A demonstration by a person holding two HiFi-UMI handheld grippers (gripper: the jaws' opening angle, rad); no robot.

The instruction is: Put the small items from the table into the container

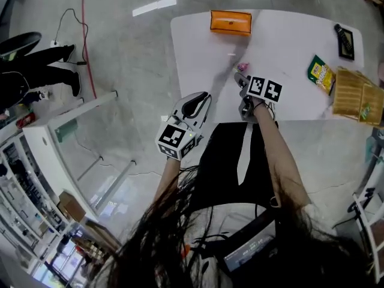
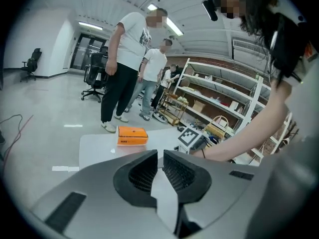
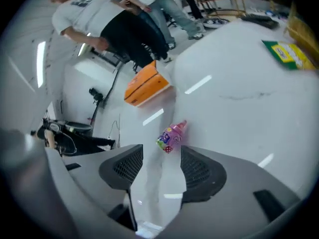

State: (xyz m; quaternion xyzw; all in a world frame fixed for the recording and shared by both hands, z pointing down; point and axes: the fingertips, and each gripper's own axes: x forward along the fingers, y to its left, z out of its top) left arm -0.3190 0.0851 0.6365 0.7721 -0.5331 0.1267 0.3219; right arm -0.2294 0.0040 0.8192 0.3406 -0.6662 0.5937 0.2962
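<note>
- Small pink bottle (image 3: 171, 136): lies on its side on the white worktop (image 1: 288, 41), towards the near edge, well apart from the other goods; tapered cap end points away from the right gripper; a bright printed label wraps the body.
- Handling, judged: light and probably rigid plastic; the glossy rounded body may roll or squirt out of a slack pinch; best taken across the labelled body at its widest part, not at the narrow neck; no fragility evident.
- Right gripper (image 3: 162, 151): jaws stand wide apart and empty; the bottle sits just beyond the tips, in line with the gap, untouched; judged the approach to the first pick.
- Left gripper (image 2: 160, 156): jaws drawn together with only a sliver between the tips; nothing held; hangs off the near-left corner of the worktop, away from the goods.
- Tan slatted basket (image 1: 354, 92): at the right edge of the worktop; judged the likely container; far from the bottle.
- Orange box (image 1: 230, 21): at the far edge; closed.
- Green and yellow packet (image 1: 321, 72): flat, just beside the basket; a further small item to go in.
- Black item (image 1: 345, 41): far-right corner; kind not made out.
</note>
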